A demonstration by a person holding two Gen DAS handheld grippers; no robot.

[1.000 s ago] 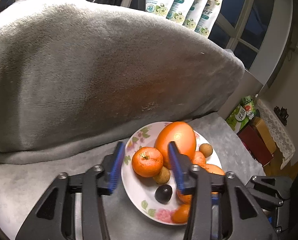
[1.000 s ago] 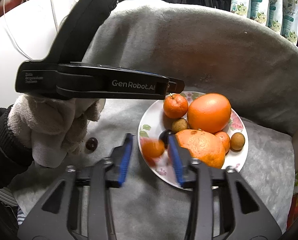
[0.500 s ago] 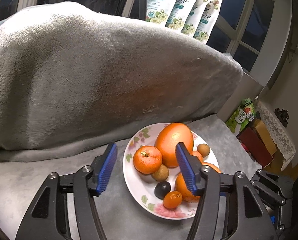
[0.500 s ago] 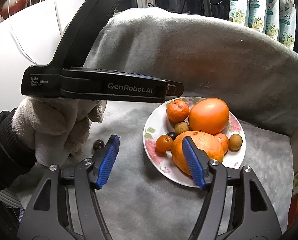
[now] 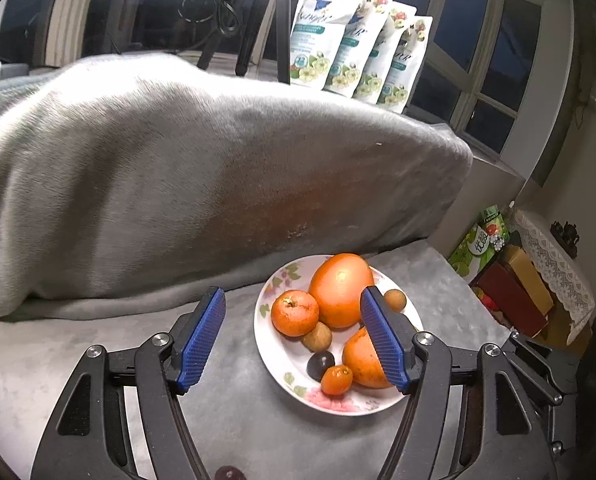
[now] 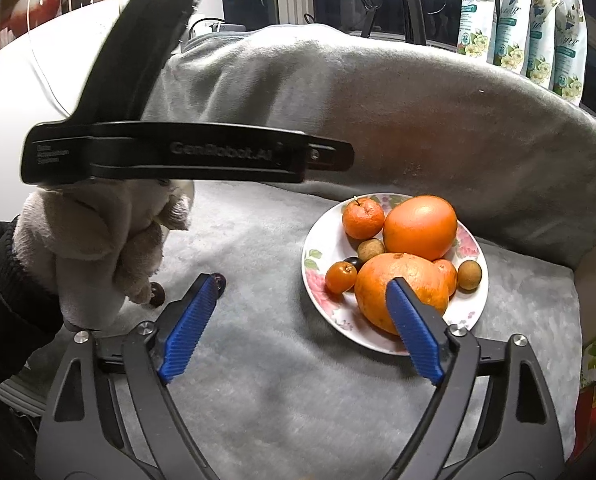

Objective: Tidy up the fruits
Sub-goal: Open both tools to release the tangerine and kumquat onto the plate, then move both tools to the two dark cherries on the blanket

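Both sets of jaws are spread wide apart and gripping nothing. From the left wrist view, the left gripper (image 5: 291,338) hangs over the near-left edge of the flowered plate (image 5: 275,368), with its right blue pad in front of the fruit pile. The right gripper (image 6: 300,326) hangs over the grey blanket (image 6: 257,380), its right pad overlapping the plate's near rim and its left pad out over bare blanket.

All the fruit on the plate is bunched together: a big smooth orange (image 6: 420,227) at the back, a rougher big orange (image 6: 400,290) in front of it, a tangerine (image 6: 363,218) at the back left, a small orange kumquat-looking thing (image 6: 340,277) at the left edge, a dark plum (image 6: 352,262) tucked right behind that, plus two little brown round fruits, one in the middle (image 6: 371,250) and one on the right side (image 6: 469,275).

Off the plate, two more dark plums are sitting on the blanket: one just past the right gripper's left pad (image 6: 217,280), one beside the gloved hand (image 6: 93,248) holding the left gripper (image 6: 157,293).

Detergent refill pouches (image 5: 358,56) are lined up on the windowsill behind.
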